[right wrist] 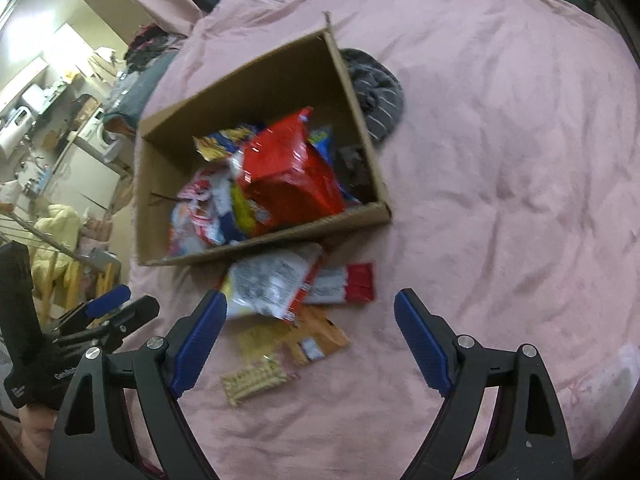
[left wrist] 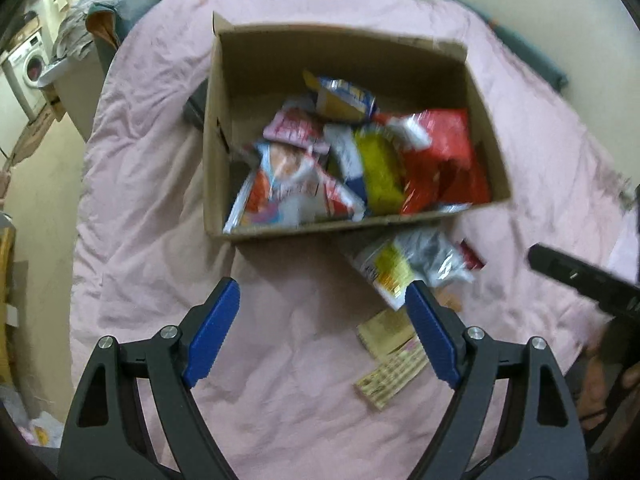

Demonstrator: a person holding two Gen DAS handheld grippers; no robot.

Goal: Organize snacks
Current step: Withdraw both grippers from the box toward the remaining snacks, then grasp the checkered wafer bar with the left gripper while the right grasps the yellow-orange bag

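An open cardboard box point(left wrist: 248, 64) point(right wrist: 168, 128) sits on the pink bedspread and holds several snack packets, among them a large red bag point(left wrist: 444, 148) point(right wrist: 292, 172) and a yellow one point(left wrist: 380, 168). Loose snacks lie in front of the box: a silver-and-yellow bag point(left wrist: 404, 268) point(right wrist: 268, 284), a red-and-white packet point(right wrist: 344, 284), an orange packet point(right wrist: 320, 336) and a cracker pack point(left wrist: 392, 368) point(right wrist: 256, 376). My left gripper point(left wrist: 322, 296) is open and empty above the bedspread. My right gripper point(right wrist: 310, 300) is open and empty over the loose snacks.
The pink bedspread point(left wrist: 160, 120) point(right wrist: 500, 160) covers the bed. A grey striped cloth point(right wrist: 376, 88) lies beside the box. A washing machine point(left wrist: 28, 68) and laundry stand off the bed's left side. The other gripper shows at the view edges point(left wrist: 584, 280) point(right wrist: 104, 312).
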